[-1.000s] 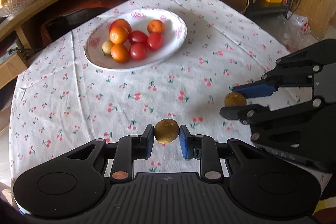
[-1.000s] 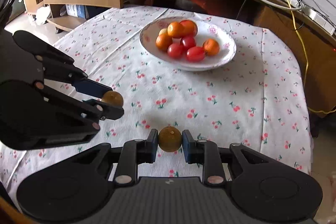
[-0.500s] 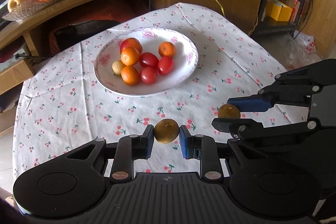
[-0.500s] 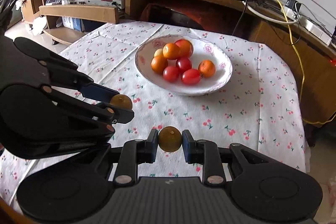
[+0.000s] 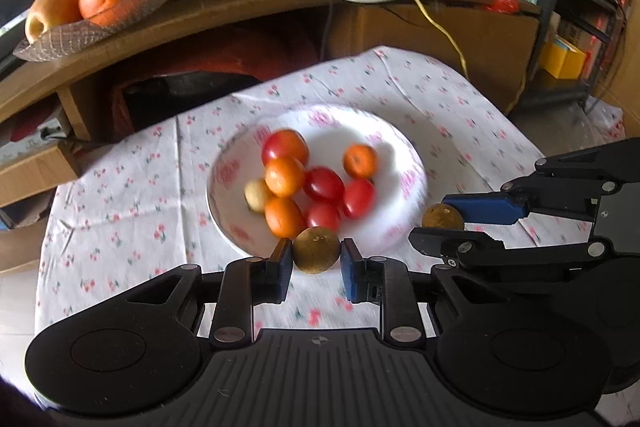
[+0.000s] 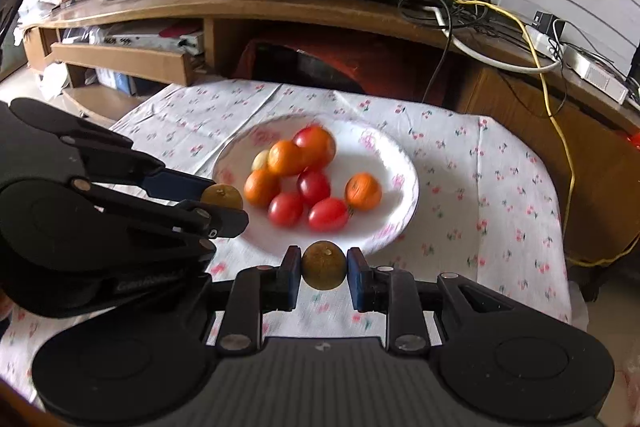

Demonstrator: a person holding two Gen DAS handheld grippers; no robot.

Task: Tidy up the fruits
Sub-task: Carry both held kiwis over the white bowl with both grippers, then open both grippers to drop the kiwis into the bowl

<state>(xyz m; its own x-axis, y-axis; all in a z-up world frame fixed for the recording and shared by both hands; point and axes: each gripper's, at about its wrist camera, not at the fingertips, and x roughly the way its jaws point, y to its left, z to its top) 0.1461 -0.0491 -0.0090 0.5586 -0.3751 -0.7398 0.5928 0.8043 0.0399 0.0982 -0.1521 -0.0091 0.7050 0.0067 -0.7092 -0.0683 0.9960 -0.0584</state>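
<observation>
1. On the table (image 5: 460, 99), under a white cloth with a small red print, the largest task item is the white plate (image 5: 240, 227). It carries a loose pile of round red and orange fruits (image 5: 320, 185). Judgement: the plate is stiff and breakable, and the pile could roll if bumped.
2. Left gripper (image 5: 316, 261): jaws closed on a small brown fruit (image 5: 316, 250), pads on its two sides at mid-height. In the left wrist view it sits at the plate's near rim.
3. Right gripper (image 6: 324, 269): jaws clamped on a second brown fruit (image 6: 323, 265), same side-to-side hold, just short of the plate's near edge in its own view.
4. Handling, judged: both brown fruits look light, round and firm-skinned, with a dull, rough surface, so slip seems unlikely. Too hard a squeeze may bruise them. A hold across the widest part suits a sphere.
5. Release is best made low over a bare patch of plate, away from the pile, to limit rolling.
</observation>
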